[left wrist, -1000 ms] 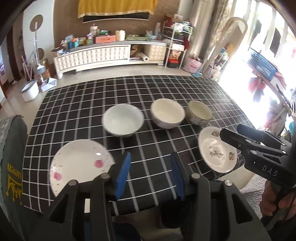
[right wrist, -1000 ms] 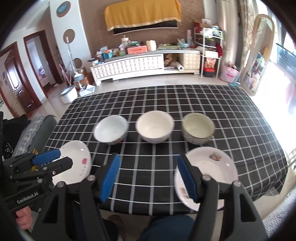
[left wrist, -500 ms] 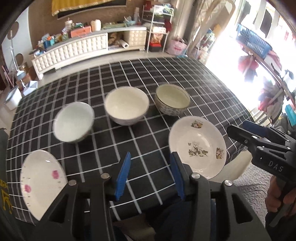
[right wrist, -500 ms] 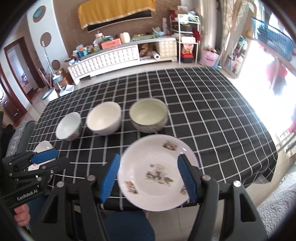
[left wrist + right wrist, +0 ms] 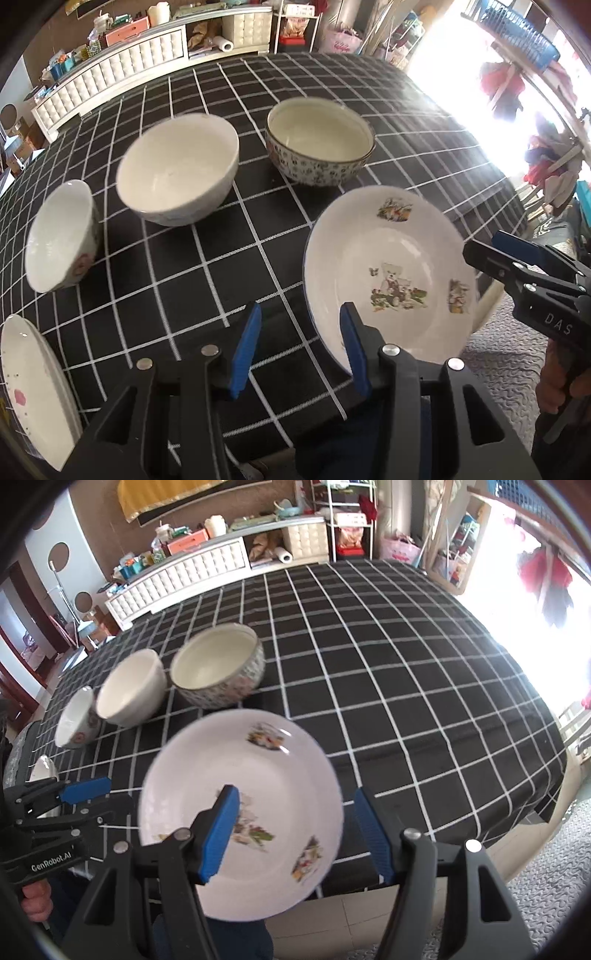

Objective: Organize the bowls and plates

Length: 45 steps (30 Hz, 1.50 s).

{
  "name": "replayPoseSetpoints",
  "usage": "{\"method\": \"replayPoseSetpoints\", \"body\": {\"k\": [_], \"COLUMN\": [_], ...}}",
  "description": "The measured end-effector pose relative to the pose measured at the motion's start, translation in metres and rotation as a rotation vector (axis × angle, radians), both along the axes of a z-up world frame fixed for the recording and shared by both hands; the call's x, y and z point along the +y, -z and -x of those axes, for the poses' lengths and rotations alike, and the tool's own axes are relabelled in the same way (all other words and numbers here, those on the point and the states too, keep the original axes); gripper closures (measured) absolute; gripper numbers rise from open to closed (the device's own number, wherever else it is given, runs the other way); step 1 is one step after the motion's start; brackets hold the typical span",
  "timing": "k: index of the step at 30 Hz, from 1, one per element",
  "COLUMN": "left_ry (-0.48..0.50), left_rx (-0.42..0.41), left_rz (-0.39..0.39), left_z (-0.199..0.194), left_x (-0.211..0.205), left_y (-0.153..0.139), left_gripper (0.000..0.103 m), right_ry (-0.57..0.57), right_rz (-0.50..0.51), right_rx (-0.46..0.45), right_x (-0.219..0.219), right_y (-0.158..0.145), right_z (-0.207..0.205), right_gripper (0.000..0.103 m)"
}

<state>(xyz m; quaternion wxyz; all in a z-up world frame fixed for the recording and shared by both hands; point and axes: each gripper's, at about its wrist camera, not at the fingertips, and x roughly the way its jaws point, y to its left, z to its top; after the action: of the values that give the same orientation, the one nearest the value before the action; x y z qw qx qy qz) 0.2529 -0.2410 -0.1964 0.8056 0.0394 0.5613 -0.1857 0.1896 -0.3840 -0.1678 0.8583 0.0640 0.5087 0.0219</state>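
Observation:
A white plate with cartoon pictures (image 5: 255, 808) lies at the table's near right edge, also in the left wrist view (image 5: 391, 273). My right gripper (image 5: 299, 834) is open, its left finger over the plate and its right finger beyond the rim. My left gripper (image 5: 299, 354) is open and empty, its right finger at the plate's near-left rim. Three bowls stand in a row: small floral (image 5: 62, 236), plain white (image 5: 177, 173), patterned (image 5: 319, 142). A pink-flowered plate (image 5: 33, 387) lies near left.
The table has a black cloth with white grid lines (image 5: 406, 672); its near edge runs under both grippers. A white sideboard (image 5: 192, 568) and shelves stand behind the table. A grey mat (image 5: 502, 373) lies on the floor at the right.
Both grippers have moved right and closer to the table. The picture plate now sits between the right gripper's fingers, and the left gripper has come up to its left rim.

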Motion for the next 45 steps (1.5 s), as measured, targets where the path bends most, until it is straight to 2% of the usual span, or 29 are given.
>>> {"method": "replayPoseSetpoints", "body": {"k": [5, 6, 11, 15, 18, 27, 31, 36, 38, 45], "left_ry": [0.006, 0.006, 0.009, 0.010, 0.014, -0.001, 0.016, 0.017, 0.025, -0.007], "left_rx": [0.047, 0.052, 0.073, 0.081, 0.079, 0.075, 0.061, 0.052, 0.046, -0.003], "left_rz": [0.008, 0.007, 0.007, 0.028, 0.030, 0.034, 0.015, -0.006, -0.008, -0.013], "left_z": [-0.008, -0.009, -0.015, -0.016, -0.016, -0.017, -0.015, -0.013, -0.011, -0.004], "left_x": [-0.009, -0.012, -0.019, -0.021, -0.022, -0.021, -0.025, -0.023, -0.020, 0.013], "left_y": [0.023, 0.027, 0.040, 0.042, 0.043, 0.043, 0.041, 0.037, 0.032, 0.009], "left_gripper": [0.061, 0.062, 0.081, 0.088, 0.088, 0.089, 0.089, 0.088, 0.088, 0.088], "right_ry": [0.004, 0.005, 0.008, -0.004, -0.012, -0.023, 0.003, 0.036, 0.024, -0.021], "right_rz": [0.008, 0.010, 0.002, -0.019, -0.035, -0.036, -0.065, -0.148, -0.113, -0.118], "right_rx": [0.022, 0.024, 0.030, 0.049, 0.061, 0.053, 0.065, 0.084, 0.066, 0.035], "right_x": [-0.008, -0.008, -0.015, -0.020, -0.021, -0.018, -0.021, -0.024, -0.015, 0.019], "right_y": [0.016, 0.017, 0.022, 0.027, 0.030, 0.029, 0.030, 0.028, 0.021, 0.002], "right_z": [-0.005, -0.005, -0.008, -0.010, -0.007, -0.004, -0.007, -0.007, -0.003, -0.001], "right_gripper": [0.034, 0.037, 0.056, 0.072, 0.081, 0.082, 0.082, 0.083, 0.083, 0.083]}}
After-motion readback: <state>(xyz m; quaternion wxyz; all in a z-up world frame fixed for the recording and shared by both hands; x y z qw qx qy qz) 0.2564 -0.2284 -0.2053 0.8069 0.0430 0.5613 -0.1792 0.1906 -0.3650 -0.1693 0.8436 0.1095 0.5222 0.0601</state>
